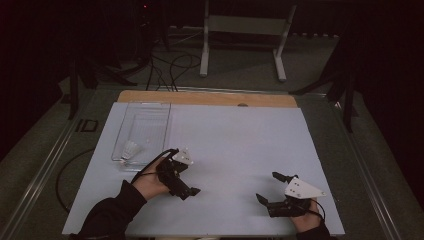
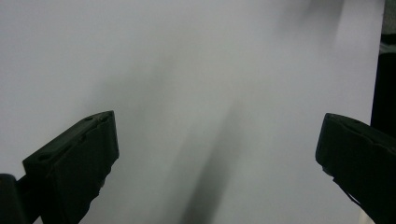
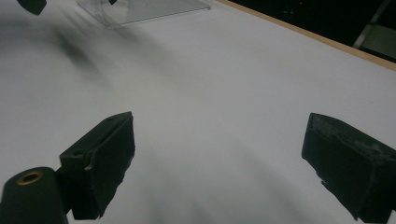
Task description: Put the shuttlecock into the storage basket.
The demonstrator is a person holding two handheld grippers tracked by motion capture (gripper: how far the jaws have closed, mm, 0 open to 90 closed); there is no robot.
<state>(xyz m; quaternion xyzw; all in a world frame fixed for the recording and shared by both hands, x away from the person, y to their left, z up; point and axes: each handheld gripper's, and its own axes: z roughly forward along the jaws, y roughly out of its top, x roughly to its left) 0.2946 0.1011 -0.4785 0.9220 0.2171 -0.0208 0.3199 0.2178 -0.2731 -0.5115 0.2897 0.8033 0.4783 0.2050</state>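
In the high view, the left gripper (image 1: 192, 190) is sitting at lower left of centre, held by a hand (image 1: 150, 182) whose dark sleeve (image 1: 107, 215) is coming in from the bottom edge. In the left gripper view its jaws are standing wide apart over bare white table (image 2: 196, 70), with nothing between them. The right gripper (image 1: 269, 187) is lying at lower right of the high view, its grey plate (image 1: 301, 189) facing up; its jaws are also spread wide and are gripping nothing, as the right gripper view is showing over the same white surface.

A clear tray (image 1: 145, 132) is resting on the table at centre left of the high view, just above and left of the left gripper. A white shuttlecock (image 1: 131, 150) is lying inside it, in the near left corner. The tray's edge (image 3: 144, 9) is also appearing at the top of the right gripper view, well away from those jaws. Beyond the table's far wooden edge (image 1: 207, 98), a white stand (image 1: 245, 40) and cables (image 1: 170, 70) are sitting on the floor at the top of the frame.
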